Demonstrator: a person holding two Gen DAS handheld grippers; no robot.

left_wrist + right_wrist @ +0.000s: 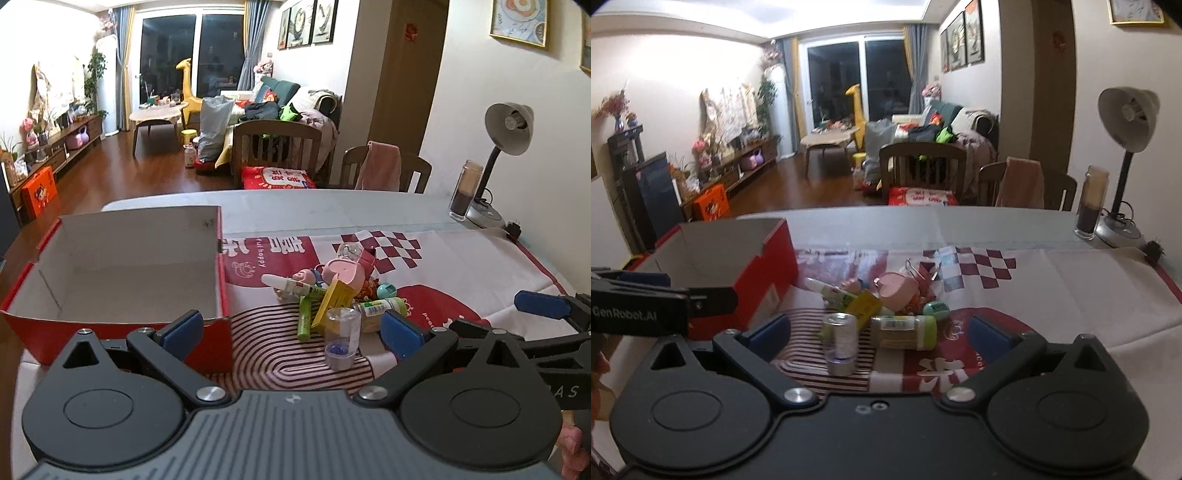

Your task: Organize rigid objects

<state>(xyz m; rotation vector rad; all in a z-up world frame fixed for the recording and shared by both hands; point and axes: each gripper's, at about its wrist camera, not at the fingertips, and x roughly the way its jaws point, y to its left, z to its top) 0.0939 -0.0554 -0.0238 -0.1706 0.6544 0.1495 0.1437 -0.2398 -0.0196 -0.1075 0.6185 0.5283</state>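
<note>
Pile of small rigid objects (332, 291), heaped on a red-and-white patterned cloth (461, 266) at the middle of the table (332, 206), just right of the box. Contents identifiable: a clear upright vial with a blue base (341, 338) at the pile's near edge; a lying clear bottle with green cap (905, 330) just beside it; a yellow carton (334, 301); a green tube (304, 317); a white-tipped tube (286, 284); a pink rounded case (341, 273); a small teal ball (386, 290). Finer items in the heap too small to tell. Red cardboard box (118, 266), open-topped with a grey interior, standing on the table's left. Left gripper (291, 328): blue pads spread wide, holding nothing, low before the box corner and the vial. Right gripper (879, 330): blue pads equally wide apart, holding nothing, facing the vial and the lying bottle. Far right corner of the table: a grey desk lamp (508, 129) and a tall glass jar (465, 192) just beside its base.
</note>
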